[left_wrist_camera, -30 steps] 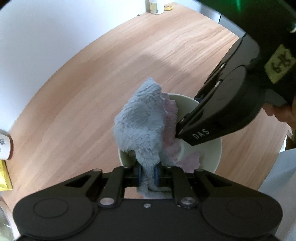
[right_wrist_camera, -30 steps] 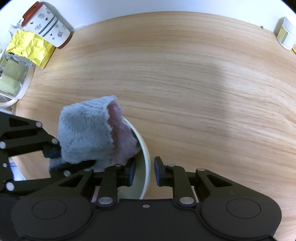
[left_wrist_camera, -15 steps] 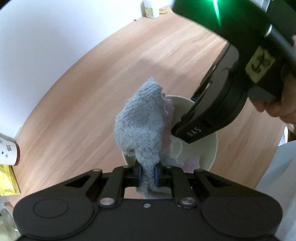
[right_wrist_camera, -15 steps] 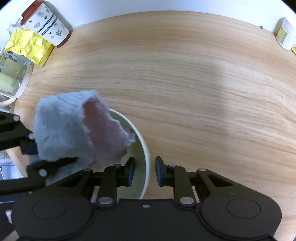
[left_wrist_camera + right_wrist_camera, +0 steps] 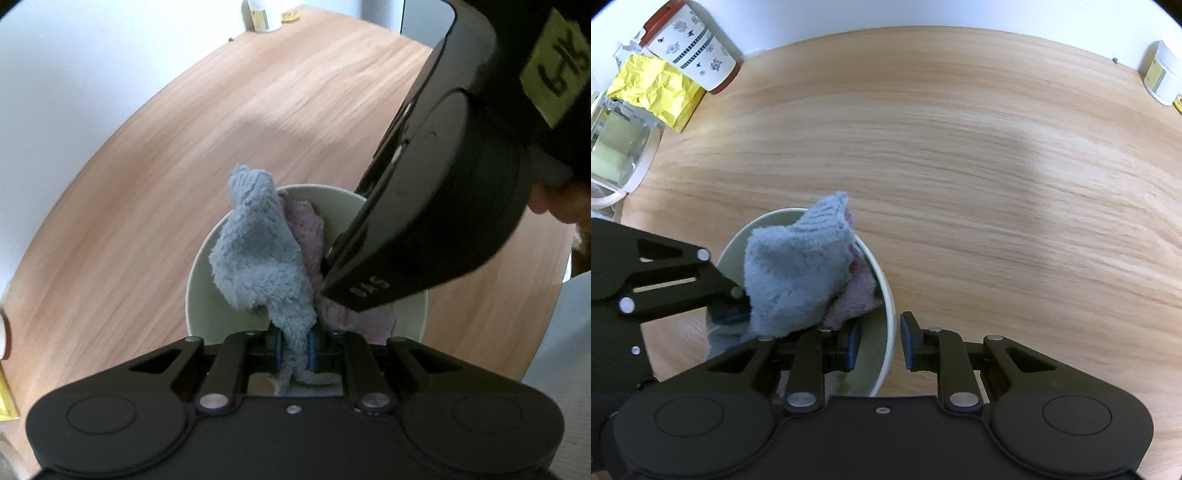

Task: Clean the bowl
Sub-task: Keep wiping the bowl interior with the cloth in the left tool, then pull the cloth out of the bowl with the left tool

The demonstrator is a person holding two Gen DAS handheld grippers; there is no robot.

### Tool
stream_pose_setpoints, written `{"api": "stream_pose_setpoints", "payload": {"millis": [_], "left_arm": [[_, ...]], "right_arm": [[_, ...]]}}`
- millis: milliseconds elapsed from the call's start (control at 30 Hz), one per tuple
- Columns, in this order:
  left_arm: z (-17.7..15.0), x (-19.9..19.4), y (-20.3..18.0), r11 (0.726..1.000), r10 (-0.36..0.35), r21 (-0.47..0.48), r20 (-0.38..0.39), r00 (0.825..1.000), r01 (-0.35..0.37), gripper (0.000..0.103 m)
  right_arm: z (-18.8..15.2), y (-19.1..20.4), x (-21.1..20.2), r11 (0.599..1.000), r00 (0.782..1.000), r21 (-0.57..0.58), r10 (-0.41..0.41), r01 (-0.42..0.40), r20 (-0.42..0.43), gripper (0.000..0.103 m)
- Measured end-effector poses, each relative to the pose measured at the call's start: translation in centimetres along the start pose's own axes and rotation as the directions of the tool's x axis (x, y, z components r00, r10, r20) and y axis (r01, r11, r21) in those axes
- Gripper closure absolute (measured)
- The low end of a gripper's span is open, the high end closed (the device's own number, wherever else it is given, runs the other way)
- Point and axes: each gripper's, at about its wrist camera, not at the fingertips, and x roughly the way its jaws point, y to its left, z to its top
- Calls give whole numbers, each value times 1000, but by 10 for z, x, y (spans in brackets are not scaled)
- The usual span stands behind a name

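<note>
Writing: "DAS" is being shown, inverted, on the casing of the right gripper (image 5: 332, 254), and a yellow-green label with a handwritten mark that cannot be read is being carried higher on it.

One bowl (image 5: 886, 306), pale green, is being kept on the wooden table (image 5: 997, 184); its rim is being straddled by the right gripper (image 5: 880, 341), one finger inside and one outside, and whether the rim is being pinched cannot be told.

One cloth (image 5: 262, 258), blue-grey with a pink face, is being pinched between the blue pads of the left gripper (image 5: 294, 349) and pressed into the bowl (image 5: 199, 277).

Also being catalogued: one patterned cup (image 5: 690, 48), one crumpled yellow wrapper (image 5: 653, 90), one clear jug (image 5: 617, 147), one white jar (image 5: 1161, 74).
</note>
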Motion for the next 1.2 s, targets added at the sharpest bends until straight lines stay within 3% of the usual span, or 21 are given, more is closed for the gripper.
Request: {"api": "stream_pose_setpoints", "payload": {"millis": [467, 933, 1000, 1200], "left_arm": [[-9, -18, 27, 999, 19, -49, 64, 998, -16, 92], [-5, -43, 30, 998, 49, -32, 48, 998, -47, 91], [-5, -50, 34, 995, 78, -62, 25, 997, -76, 91], [-12, -61, 42, 988, 64, -139, 21, 998, -60, 91]], "right_arm": [[-6, 1, -7, 997, 1000, -72, 2, -1, 12, 80], [-9, 1, -11, 997, 1000, -78, 2, -1, 17, 82], [-8, 4, -11, 996, 1000, -84, -5, 6, 17, 82], [-4, 9, -9, 996, 1000, -85, -13, 14, 17, 81]]}}
